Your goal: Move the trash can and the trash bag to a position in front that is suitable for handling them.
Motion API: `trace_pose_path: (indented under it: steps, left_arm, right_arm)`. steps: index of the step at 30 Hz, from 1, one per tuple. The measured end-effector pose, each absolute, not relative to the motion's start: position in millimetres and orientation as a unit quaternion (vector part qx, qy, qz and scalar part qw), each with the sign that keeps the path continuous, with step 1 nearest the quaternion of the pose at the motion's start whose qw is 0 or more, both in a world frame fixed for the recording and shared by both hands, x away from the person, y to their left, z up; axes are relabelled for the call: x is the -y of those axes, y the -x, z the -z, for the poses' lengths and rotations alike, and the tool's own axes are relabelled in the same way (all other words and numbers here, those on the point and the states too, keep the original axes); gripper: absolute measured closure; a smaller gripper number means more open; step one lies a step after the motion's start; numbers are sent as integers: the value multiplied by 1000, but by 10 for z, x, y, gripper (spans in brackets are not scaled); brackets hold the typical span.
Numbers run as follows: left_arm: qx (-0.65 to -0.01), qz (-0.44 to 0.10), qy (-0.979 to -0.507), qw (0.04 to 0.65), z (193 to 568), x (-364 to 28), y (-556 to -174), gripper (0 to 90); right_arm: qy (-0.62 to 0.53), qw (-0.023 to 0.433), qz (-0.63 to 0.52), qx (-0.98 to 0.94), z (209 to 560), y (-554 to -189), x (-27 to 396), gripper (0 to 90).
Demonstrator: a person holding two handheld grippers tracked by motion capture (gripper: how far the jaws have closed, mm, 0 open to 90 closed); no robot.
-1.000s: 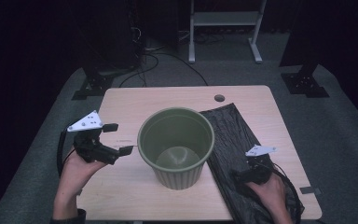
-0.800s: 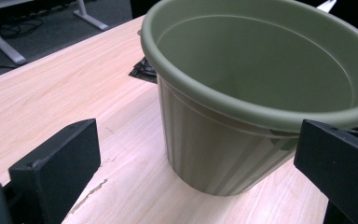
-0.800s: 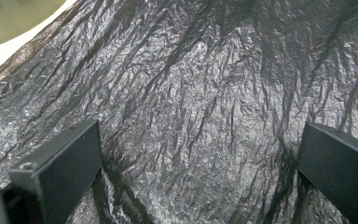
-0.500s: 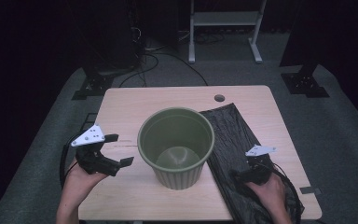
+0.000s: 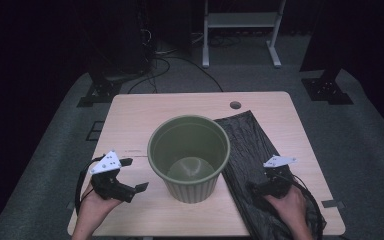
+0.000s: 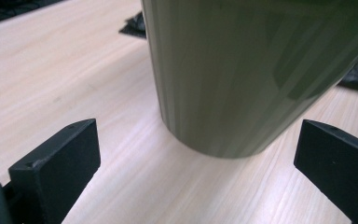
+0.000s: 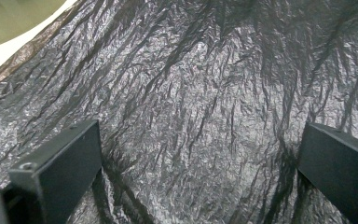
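Black crinkled bag (image 5: 252,165) runs off the table's (image 5: 145,115) near edge, its end hidden under the right gripper (image 7: 200,177), jaws wide apart; green bin (image 5: 189,155) mid-table blocks the left gripper (image 5: 134,175), jaws spread, empty

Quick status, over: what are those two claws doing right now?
Left gripper open beside green bin. Right gripper open over black bag. Nothing gripped, nothing blocking.

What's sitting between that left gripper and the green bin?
Nothing: just bare wooden table between the open left gripper and the green bin, clearest in the left gripper view.
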State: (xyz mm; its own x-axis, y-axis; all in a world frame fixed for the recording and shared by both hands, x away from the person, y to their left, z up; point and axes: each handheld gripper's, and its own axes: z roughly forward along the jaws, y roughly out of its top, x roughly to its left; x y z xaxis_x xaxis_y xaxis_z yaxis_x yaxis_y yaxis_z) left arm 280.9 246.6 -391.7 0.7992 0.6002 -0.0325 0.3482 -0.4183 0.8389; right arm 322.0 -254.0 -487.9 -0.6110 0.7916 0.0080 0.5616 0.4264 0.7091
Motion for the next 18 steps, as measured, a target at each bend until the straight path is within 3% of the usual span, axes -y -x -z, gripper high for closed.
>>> trace_pose_path:
  steps: [18]
  left_arm:
    - [-309,-140,-826,451,4399,-2526,-2857,0]
  right_arm:
    - [-408,166,-346,-828,4879,-3220,2540,0]
